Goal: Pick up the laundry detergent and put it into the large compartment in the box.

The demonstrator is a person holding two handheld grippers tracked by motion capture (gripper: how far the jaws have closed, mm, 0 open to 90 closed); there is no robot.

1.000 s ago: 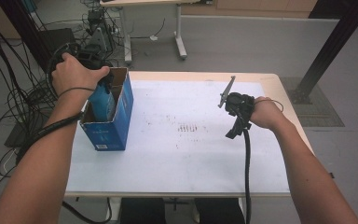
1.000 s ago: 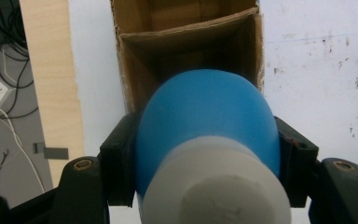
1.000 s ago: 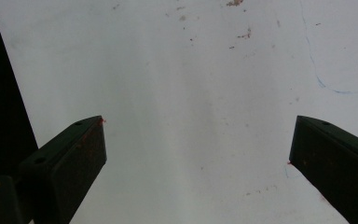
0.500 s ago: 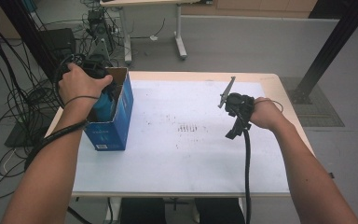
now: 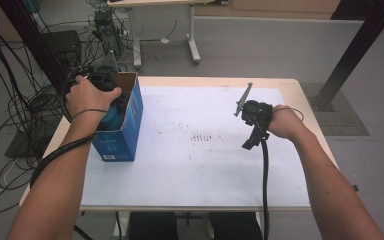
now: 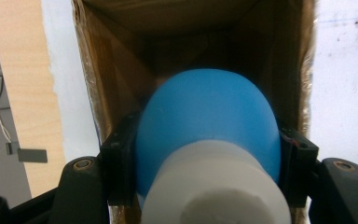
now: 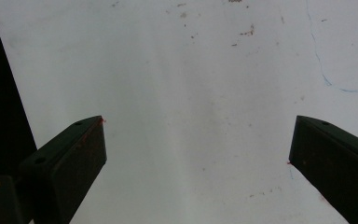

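Lowered into box (image 5: 122,131), bottle (image 6: 207,121) sits clamped in left tool (image 6: 205,161).

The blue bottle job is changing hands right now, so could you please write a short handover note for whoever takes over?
Left gripper: shut on the blue bottle, white cap toward the camera, bottle partly down inside the open blue box at the table's left edge.
Right gripper: open, holding nothing, above the white table cover on the right.
Done: bottle gripped and brought into the box mouth.
Left: probably lower it fully, release, and withdraw; whether it touches the bottom can't be told.
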